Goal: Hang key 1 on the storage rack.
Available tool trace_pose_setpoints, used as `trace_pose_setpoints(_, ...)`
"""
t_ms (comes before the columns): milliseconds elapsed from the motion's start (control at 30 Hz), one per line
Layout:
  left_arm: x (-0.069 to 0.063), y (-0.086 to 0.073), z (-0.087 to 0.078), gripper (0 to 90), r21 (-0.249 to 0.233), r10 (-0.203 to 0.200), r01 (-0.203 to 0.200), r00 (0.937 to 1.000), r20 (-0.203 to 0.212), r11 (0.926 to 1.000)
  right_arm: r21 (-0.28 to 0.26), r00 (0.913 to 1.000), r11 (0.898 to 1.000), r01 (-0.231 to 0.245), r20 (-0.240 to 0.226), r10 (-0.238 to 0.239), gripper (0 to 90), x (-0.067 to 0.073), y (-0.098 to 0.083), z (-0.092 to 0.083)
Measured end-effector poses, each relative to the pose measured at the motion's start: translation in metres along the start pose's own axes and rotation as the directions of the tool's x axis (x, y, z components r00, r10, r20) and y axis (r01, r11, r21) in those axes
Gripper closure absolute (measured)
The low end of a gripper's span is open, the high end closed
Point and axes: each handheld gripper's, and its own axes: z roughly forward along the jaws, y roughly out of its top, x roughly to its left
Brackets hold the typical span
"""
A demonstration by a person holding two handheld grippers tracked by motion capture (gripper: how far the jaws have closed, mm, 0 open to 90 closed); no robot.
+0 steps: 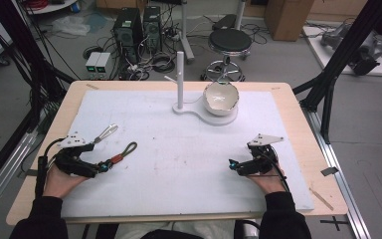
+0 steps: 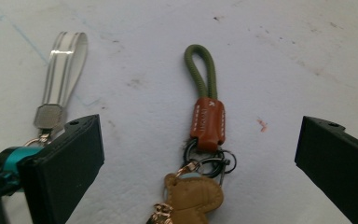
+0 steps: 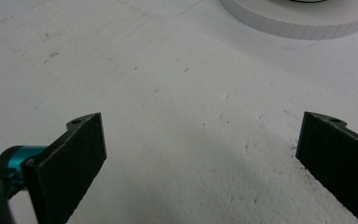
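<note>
Your left gripper (image 2: pixel 200 154) has its fingers spread wide and empty, straddling the green keychain (image 2: pixel 204 116) lying on the counter (image 1: pixel 189 149) at their 12 o'clock. You're lining up the grasp; next, lower and close on its brown leather sleeve.

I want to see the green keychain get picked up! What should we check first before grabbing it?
1. Left hand-held gripper open: ok, jaws wide apart.
2. Green keychain between the jaws: ok, centred.
3. Keychain lying flat on the white mat: ok.
4. White strap keychain out of the way: not ok, it lies close beside the left jaw.
5. Right hand-held gripper free: ok, open, holding nothing.
6. Which keychain the tan charm is clipped to: cannot tell.
</note>
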Motion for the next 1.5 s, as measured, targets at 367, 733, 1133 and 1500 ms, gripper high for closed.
trace_pose_setpoints(367, -0.008, 0.008, 0.013, 1.7, 0.022, 0.024, -0.025, 0.9992, 0.032, 0.9994, 0.013, 1.0, 1.0, 0.007, 0.006, -0.007, 0.6, 0.0, 0.0, 0.002)
trace_pose_setpoints(733, -0.015, 0.013, 0.023, 2.3, 0.04, 0.047, -0.051, 0.9945, 0.093, 0.9979, 0.02, 0.9999, 1.0, -0.011, 0.012, 0.011, 0.6, -0.001, -0.001, 0.002)
trace_pose_setpoints(1133, -0.023, 0.017, 0.042, 3.2, 0.124, 0.072, -0.092, 0.9857, 0.152, 0.9881, 0.028, 0.9997, 0.999, -0.017, 0.016, 0.017, 0.6, -0.003, -0.002, 0.003)
trace_pose_setpoints(1500, -0.02, 0.014, 0.044, 13.9, 0.157, 0.064, -0.083, 0.9904, 0.123, 0.9841, 0.031, 0.9996, 0.999, -0.019, 0.019, 0.019, 0.6, -0.004, -0.003, 0.002)
